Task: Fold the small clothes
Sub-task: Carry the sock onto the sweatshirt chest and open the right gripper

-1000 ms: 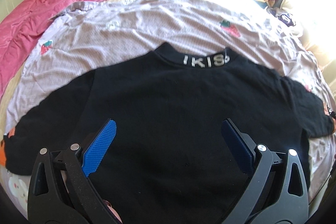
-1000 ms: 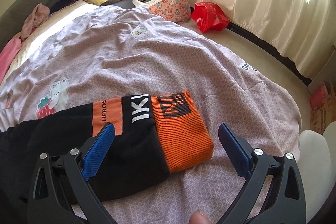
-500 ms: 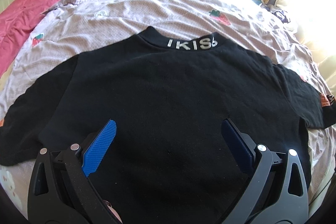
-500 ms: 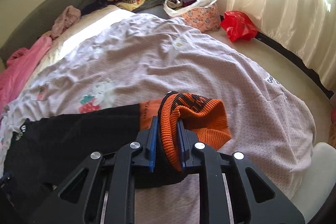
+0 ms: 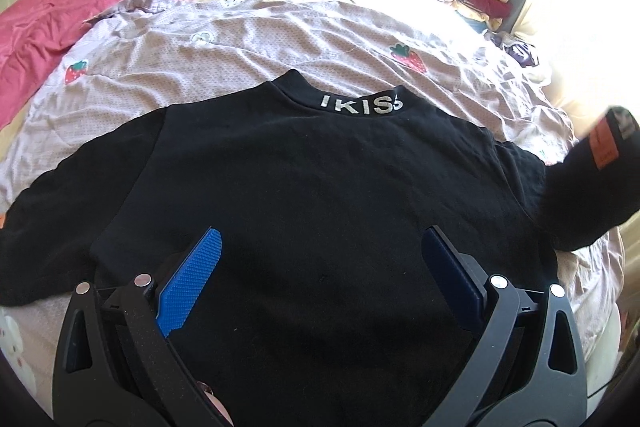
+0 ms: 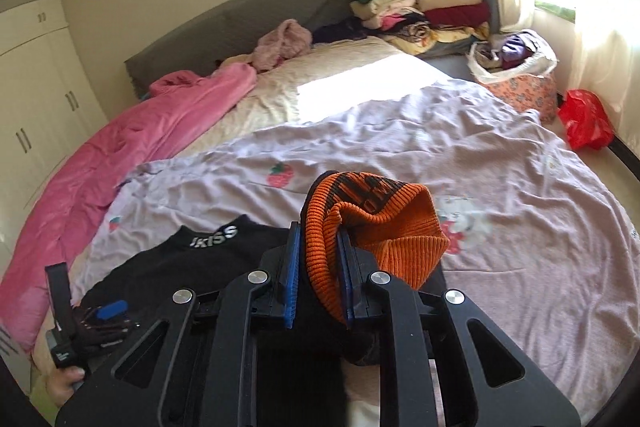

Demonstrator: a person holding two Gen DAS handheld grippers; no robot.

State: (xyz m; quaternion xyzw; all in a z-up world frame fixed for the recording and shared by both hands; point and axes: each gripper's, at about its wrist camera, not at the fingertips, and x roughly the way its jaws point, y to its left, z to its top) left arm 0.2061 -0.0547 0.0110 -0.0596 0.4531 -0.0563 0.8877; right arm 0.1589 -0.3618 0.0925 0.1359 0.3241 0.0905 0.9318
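Right wrist view: your bed's lilac strawberry-print sheet (image 6: 500, 187) fills the middle, a pink blanket (image 6: 120, 163) at left, folded clothes (image 6: 424, 7) stacked at upper right. Your right gripper (image 6: 316, 267) pinches the orange ribbed cuff (image 6: 384, 223) of the black sweater (image 5: 320, 195), lifted off the sheet. Your left gripper (image 5: 320, 283) hovers spread wide over the sweater's lower middle.

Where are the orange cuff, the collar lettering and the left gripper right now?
Orange cuff (image 6: 384, 223), right wrist view, on its ribbed knit.
Collar lettering (image 5: 362, 104), left wrist view, mid-word.
Left gripper (image 5: 320, 283), left wrist view, midway between fingertips.
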